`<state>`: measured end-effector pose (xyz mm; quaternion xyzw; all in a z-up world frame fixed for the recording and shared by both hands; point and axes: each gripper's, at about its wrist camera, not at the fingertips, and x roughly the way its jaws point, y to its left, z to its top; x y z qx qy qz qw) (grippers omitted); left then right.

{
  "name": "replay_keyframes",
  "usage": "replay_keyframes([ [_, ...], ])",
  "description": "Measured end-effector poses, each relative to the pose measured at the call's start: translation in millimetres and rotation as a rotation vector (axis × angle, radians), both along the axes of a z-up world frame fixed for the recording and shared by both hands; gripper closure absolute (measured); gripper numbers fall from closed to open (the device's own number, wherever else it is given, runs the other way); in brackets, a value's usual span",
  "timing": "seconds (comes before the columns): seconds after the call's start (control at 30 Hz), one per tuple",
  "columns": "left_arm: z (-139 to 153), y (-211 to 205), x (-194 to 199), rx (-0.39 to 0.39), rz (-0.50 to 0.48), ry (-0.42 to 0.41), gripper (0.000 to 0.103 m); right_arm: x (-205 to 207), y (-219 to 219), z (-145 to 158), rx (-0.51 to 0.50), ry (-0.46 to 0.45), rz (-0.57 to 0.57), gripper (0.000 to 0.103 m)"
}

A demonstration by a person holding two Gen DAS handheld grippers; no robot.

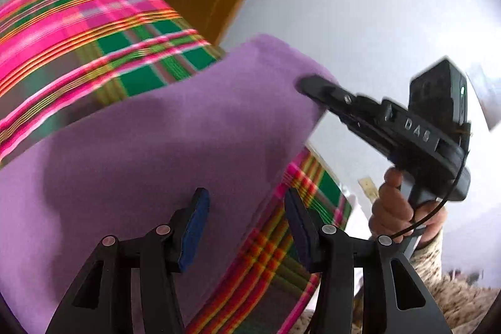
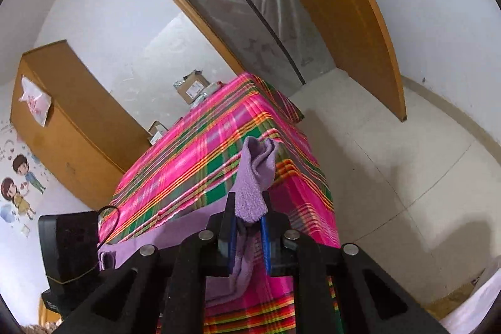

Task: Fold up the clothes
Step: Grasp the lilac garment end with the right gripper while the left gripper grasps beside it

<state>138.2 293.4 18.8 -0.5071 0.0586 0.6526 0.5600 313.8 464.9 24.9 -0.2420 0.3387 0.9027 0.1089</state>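
Note:
A purple cloth [image 1: 156,146] is lifted over the table with the pink, green and orange plaid cover [image 1: 62,36]. My left gripper [image 1: 245,208] is open, its blue pads [image 1: 194,227] apart in front of the cloth's lower edge. To the right, a hand [image 1: 394,208] holds my right gripper [image 1: 305,83], pinching the cloth's upper corner. In the right wrist view the right gripper [image 2: 249,215] is shut on a bunched fold of the purple cloth [image 2: 253,171], which hangs down over the plaid table [image 2: 194,152]. The left gripper's black body [image 2: 69,249] shows at lower left.
An orange wooden door [image 2: 353,21] stands open beyond the table, beside a plastic-covered doorway. A wooden cabinet [image 2: 62,121] is by the left wall, with cardboard boxes [image 2: 192,88] behind the table. Pale tiled floor [image 2: 407,161] lies to the table's right.

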Motion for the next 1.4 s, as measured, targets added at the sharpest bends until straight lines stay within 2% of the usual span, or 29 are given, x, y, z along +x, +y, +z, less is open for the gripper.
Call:
replay_keyframes([
  [0.1, -2, 5, -2, 0.015, -0.007, -0.018, 0.052, 0, -8, 6, 0.010, 0.017, 0.016, 0.090],
  [0.23, -6, 11, -8, 0.047, -0.021, -0.100, 0.052, -2, -19, 14, 0.042, 0.022, 0.038, 0.090],
  [0.3, -8, 15, -8, 0.045, -0.035, -0.106, 0.052, -3, -24, 16, 0.060, 0.019, 0.045, 0.090],
  [0.43, -5, 6, -18, 0.072, 0.003, -0.145, 0.052, -8, -41, 24, 0.122, 0.016, 0.079, 0.090],
  [0.63, 10, -25, -53, 0.218, 0.098, -0.304, 0.052, -18, -66, 31, 0.212, 0.000, 0.135, 0.090],
  [0.73, 20, -38, -64, 0.263, 0.135, -0.313, 0.052, -25, -81, 31, 0.251, -0.017, 0.172, 0.090],
  [0.8, 26, -45, -71, 0.286, 0.152, -0.315, 0.045, -29, -92, 31, 0.279, -0.029, 0.199, 0.090],
  [0.93, 29, -49, -80, 0.323, 0.146, -0.370, 0.042, -36, -110, 27, 0.308, -0.050, 0.250, 0.090],
  [1.4, 7, -71, -98, 0.208, 0.236, -0.441, 0.043, -51, -160, 18, 0.379, -0.071, 0.358, 0.090],
])
